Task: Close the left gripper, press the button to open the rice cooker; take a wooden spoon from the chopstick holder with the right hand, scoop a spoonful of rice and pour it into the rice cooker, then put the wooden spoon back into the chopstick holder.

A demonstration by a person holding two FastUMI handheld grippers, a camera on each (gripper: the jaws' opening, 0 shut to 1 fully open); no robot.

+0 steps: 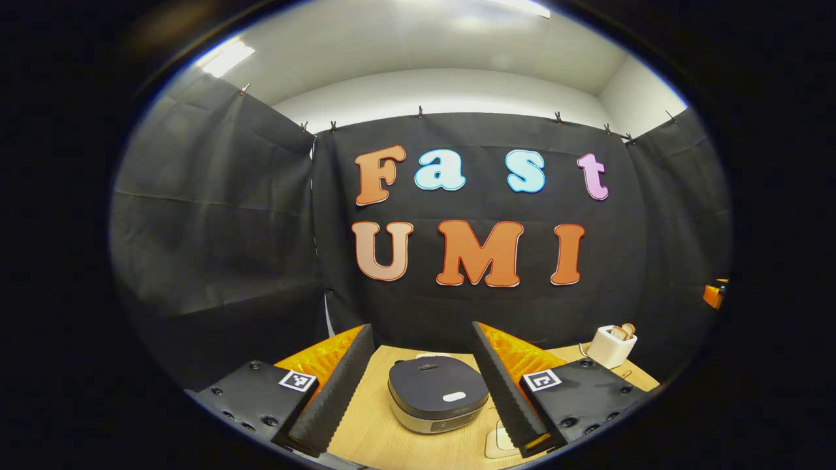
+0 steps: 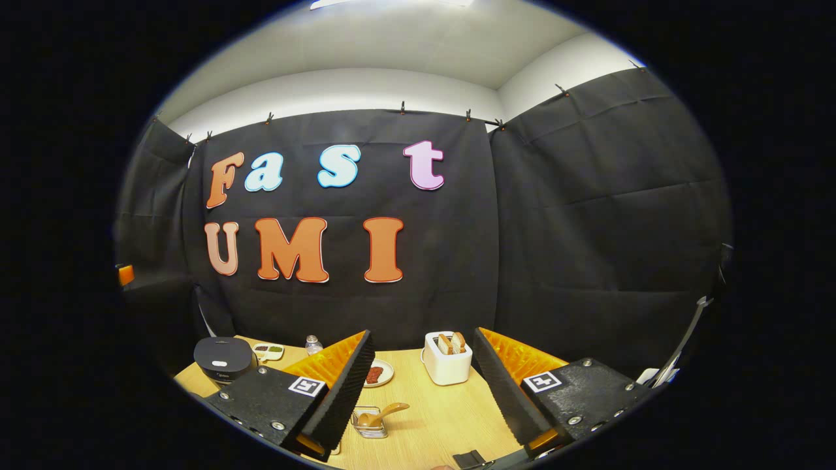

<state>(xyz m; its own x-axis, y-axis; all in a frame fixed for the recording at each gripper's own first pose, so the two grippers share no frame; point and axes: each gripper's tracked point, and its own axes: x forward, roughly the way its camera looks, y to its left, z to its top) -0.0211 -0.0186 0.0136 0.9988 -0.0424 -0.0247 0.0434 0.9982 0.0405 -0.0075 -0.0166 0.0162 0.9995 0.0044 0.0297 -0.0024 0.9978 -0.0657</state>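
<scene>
Pale wooden tabletop [image 1: 366, 437]: my left hand-held gripper [image 1: 421, 382] gapes wide above the closed dark round rice cooker [image 1: 437, 393]; unless narrowed, its fingers may straddle the white button [image 1: 454, 396]. Right hand-held gripper [image 2: 421, 385] also wide.

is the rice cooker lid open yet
No, the rice cooker sits with its lid flat and shut between the open left gripper's fingers.

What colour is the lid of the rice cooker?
Dark grey, nearly black, on the rice cooker; it shows best in the left gripper view.

Left hand-held gripper [image 1: 423, 385] spread wide; closed rice cooker [image 1: 437, 393] between fingers, on table [image 1: 366, 424].
</scene>
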